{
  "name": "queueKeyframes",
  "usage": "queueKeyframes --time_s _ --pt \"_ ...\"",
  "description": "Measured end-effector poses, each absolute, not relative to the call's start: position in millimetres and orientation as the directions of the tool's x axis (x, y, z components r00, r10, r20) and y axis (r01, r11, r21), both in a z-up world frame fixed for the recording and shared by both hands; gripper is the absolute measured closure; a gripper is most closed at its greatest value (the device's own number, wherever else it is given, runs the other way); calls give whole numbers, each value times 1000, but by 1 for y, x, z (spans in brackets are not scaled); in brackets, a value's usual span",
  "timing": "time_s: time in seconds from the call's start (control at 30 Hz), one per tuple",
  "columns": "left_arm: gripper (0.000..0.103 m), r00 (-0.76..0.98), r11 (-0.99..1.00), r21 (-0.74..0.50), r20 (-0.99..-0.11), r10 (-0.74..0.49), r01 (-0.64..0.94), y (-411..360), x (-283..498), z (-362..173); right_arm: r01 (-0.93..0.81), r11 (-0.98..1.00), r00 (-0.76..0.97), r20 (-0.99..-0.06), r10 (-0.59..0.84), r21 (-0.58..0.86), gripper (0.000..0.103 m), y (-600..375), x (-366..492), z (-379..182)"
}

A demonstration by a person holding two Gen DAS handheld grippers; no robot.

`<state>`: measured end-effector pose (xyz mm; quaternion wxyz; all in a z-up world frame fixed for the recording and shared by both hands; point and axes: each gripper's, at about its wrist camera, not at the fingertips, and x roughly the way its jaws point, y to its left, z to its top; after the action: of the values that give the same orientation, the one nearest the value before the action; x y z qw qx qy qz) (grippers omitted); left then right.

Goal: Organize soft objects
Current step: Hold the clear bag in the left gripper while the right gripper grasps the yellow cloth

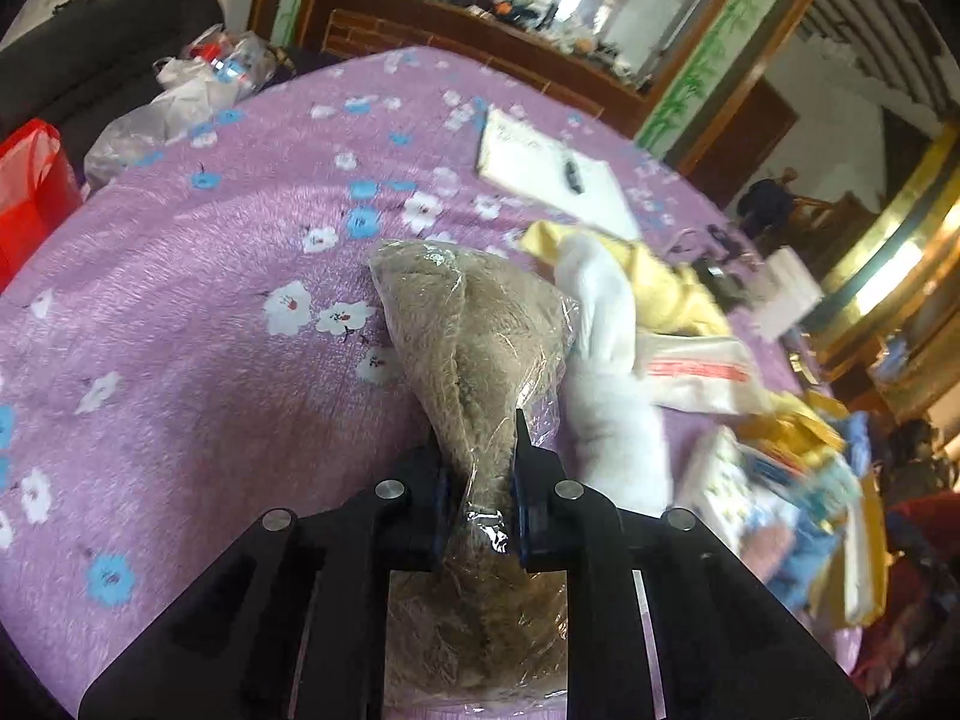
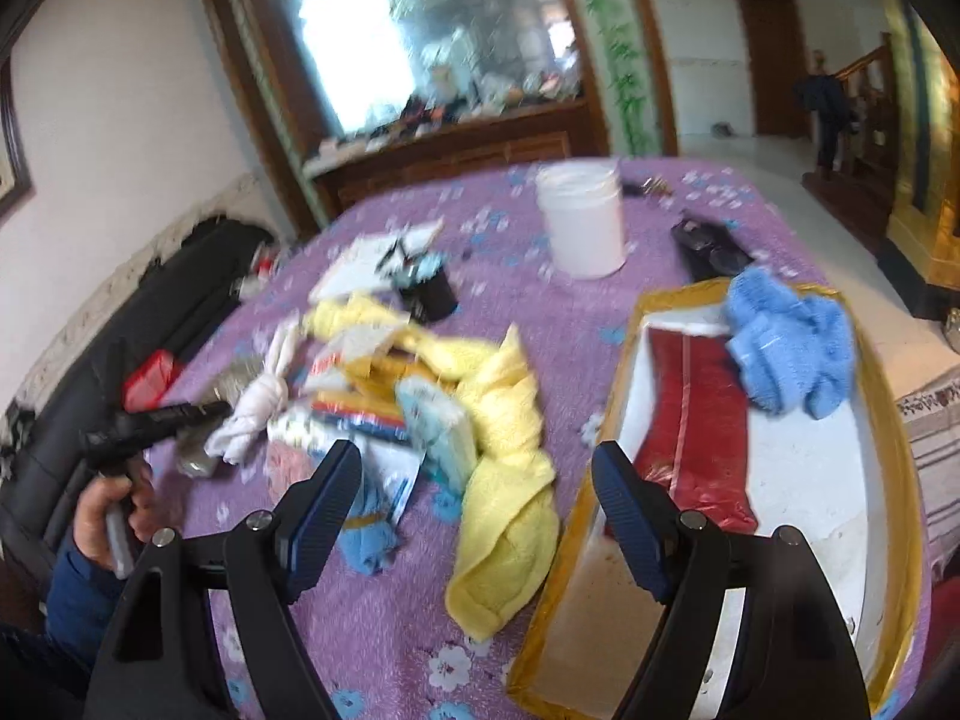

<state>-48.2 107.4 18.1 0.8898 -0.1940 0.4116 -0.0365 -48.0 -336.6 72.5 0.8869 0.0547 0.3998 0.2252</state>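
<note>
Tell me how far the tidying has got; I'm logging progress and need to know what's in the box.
Early. Done: only the blue towel lies in the gold-edged box, on its far end. In hand: the left gripper is shut on a brown plush in plastic wrap; the right gripper is open and empty. Left: the yellow towel, the white knotted cloth and the small packets beside them, all on the table.

big wood-framed mirror (image 2: 420,42), white walls (image 2: 120,120).
</note>
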Motion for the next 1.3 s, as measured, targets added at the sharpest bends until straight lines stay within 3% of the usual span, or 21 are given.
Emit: queueKeyframes --time_s 0.13,0.2,0.4,0.73,1.07,1.13,1.2,1.3 --pt "87 701 928 -371 -669 -246 -29 101 -61 40 -449 882 513 -765 389 146 28 -315 -37 66" --pt "87 707 923 -385 -653 -270 -3 97 -62 47 -482 874 493 -803 336 70 44 -304 -30 64" --pt "87 720 920 -385 -619 -313 70 83 -68 59 -479 873 475 -862 176 -86 47 -296 -5 48" --pt "87 696 920 -382 -637 -331 88 81 -67 61 -402 915 501 -829 250 33 47 -316 15 70" --pt "87 675 915 -388 -645 -358 115 73 -63 51 -418 894 387 -858 338 164 47 -302 54 50" --pt "87 672 913 -390 -646 -361 116 72 -62 49 -427 860 321 -842 434 281 47 -300 58 49" --pt "87 669 912 -392 -647 -366 120 72 -62 48 -462 740 185 -762 620 489 48 -295 50 51" --pt "88 666 911 -396 -650 -367 116 73 -59 46 -475 811 304 -801 516 342 49 -291 41 65"
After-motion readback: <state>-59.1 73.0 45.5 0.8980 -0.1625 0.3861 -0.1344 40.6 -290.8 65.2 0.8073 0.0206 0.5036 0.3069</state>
